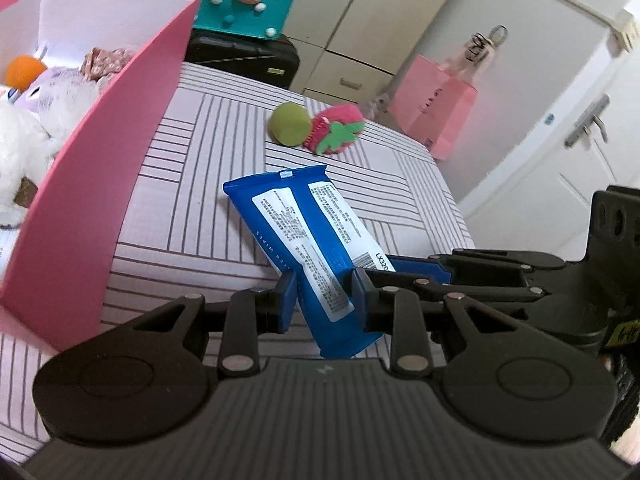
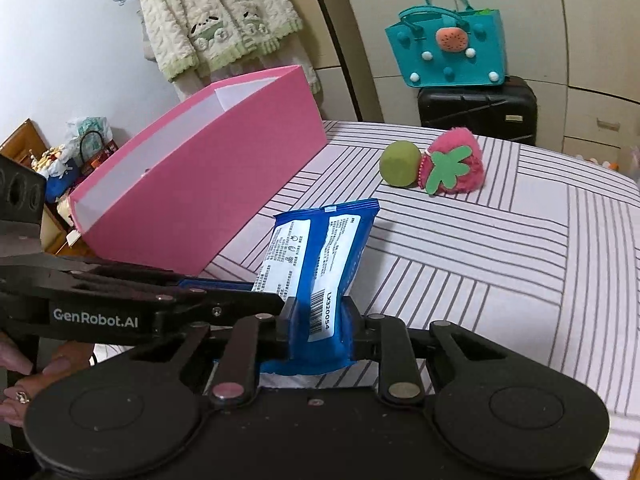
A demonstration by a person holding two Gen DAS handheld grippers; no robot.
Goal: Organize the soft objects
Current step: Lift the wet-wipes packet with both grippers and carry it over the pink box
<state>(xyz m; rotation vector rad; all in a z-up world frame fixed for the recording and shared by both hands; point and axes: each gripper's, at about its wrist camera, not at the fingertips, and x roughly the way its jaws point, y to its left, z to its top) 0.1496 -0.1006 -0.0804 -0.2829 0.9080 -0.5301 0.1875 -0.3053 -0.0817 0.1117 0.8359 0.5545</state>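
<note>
Both grippers clamp blue wipes pack [image 1: 304,240] near end, raised over striped bed [image 1: 224,128]: left gripper [image 1: 325,294], right gripper [image 2: 319,330]. Pink box [image 1: 120,152] sits left. Advice: lift together, clear box wall, release inside beside plush toys [image 1: 36,120].

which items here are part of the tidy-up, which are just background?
Job: blue wipes pack, held by left gripper and right gripper; pink box; green ball; strawberry plush.

Background: teal bag, black suitcase, hanging sweater.
</note>
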